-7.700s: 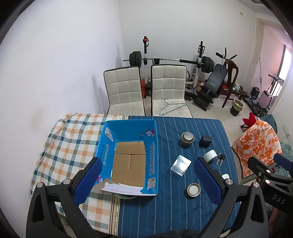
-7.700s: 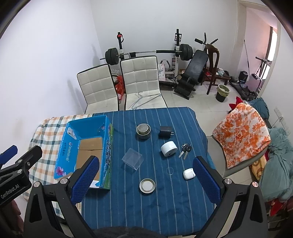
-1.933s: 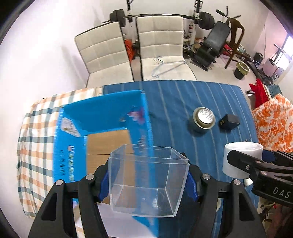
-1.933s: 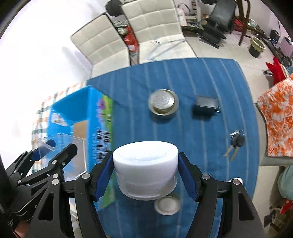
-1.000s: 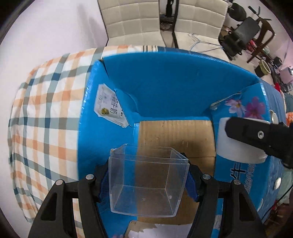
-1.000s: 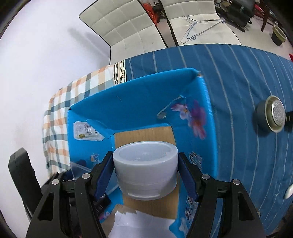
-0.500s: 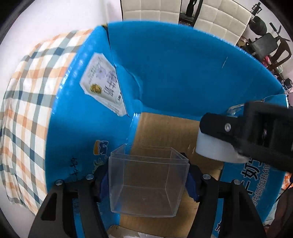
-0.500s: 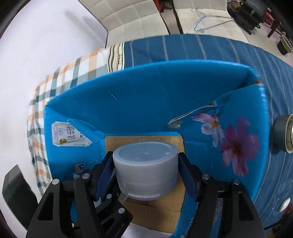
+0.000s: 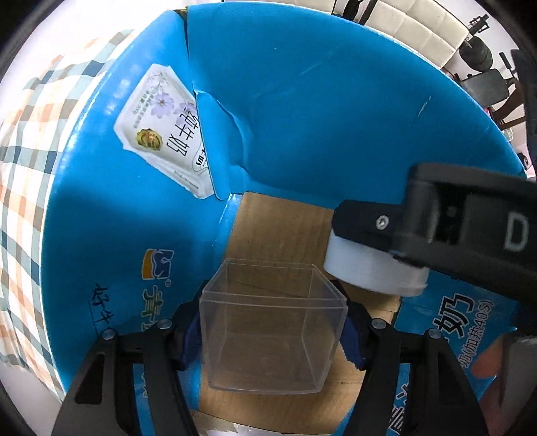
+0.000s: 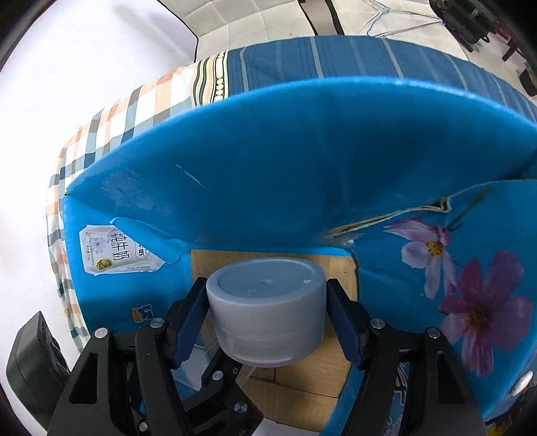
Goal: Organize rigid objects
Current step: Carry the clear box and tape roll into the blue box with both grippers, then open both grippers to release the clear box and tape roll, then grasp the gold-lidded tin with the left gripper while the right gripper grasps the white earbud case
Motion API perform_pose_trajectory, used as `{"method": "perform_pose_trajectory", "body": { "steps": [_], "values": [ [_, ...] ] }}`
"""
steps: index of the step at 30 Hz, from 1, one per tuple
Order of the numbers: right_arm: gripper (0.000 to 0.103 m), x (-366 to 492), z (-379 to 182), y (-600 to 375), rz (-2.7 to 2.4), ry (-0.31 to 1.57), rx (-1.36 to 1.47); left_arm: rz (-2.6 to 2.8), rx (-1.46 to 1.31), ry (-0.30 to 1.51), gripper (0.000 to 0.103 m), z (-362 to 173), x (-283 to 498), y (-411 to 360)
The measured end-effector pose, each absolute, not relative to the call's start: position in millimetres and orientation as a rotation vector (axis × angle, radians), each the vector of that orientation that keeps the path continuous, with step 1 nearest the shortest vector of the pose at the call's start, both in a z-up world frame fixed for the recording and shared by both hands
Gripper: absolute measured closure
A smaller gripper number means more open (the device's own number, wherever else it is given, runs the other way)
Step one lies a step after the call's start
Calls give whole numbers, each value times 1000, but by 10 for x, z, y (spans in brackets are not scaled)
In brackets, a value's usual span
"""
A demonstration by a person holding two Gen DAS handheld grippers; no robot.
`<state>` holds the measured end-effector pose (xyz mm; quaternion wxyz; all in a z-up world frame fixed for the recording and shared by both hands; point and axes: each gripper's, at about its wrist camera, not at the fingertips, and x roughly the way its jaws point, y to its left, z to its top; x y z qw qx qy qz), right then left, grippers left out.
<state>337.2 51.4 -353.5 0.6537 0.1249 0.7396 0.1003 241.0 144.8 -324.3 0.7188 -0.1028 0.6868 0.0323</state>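
Note:
My left gripper (image 9: 272, 322) is shut on a clear plastic box (image 9: 268, 328) and holds it inside the blue cardboard box (image 9: 302, 110), above its brown floor (image 9: 278, 231). My right gripper (image 10: 266, 315) is shut on a white round jar (image 10: 268, 305) and holds it inside the same blue box (image 10: 285, 161), above the brown floor (image 10: 322, 372). In the left wrist view the white jar (image 9: 369, 271) and the right gripper's black finger (image 9: 372, 224) sit just right of the clear box. The left gripper's body shows low in the right wrist view (image 10: 208, 395).
The blue box's walls (image 10: 470, 268) rise around both grippers. A checked cloth (image 9: 20, 167) covers the table left of the box and a blue striped cloth (image 10: 335, 57) lies behind it. White chairs (image 9: 419, 23) stand beyond.
Both grippers have moved deeper into the blue box with their loads. The box walls now fill both views and the jar is closer to the clear box.

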Motion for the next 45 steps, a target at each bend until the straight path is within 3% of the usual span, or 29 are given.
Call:
{"method": "perform_pose_trajectory", "body": {
  "steps": [5, 7, 9, 12, 13, 26, 28, 45],
  "values": [
    [31, 3369, -3568, 499, 234, 1698, 287, 68, -231, 1515, 33, -3155, 2367, 1458],
    [31, 3355, -3538, 456, 239, 1699, 300, 62, -237, 1507, 13, -3069, 2309, 1481],
    [29, 3341, -3483, 431, 246, 1697, 308, 70, -229, 1490, 0, -2961, 2298, 1501],
    [15, 3320, -3357, 417, 264, 1682, 300, 79, -247, 1456, 0, -2814, 2233, 1578],
    [14, 3308, -3298, 407, 266, 1675, 290, 88, -250, 1450, 0, -2764, 2214, 1610],
    [11, 2996, -2682, 150, 306, 1604, 253, 161, -174, 1343, 0, -2253, 1815, 1939],
    [6, 2904, -2607, 110, 316, 1590, 250, 164, -167, 1330, 0, -2225, 1925, 1823],
    [6, 2000, -1816, -212, 461, 1462, 192, 176, -60, 1165, 0, -1411, 1348, 1511]
  ]
}}
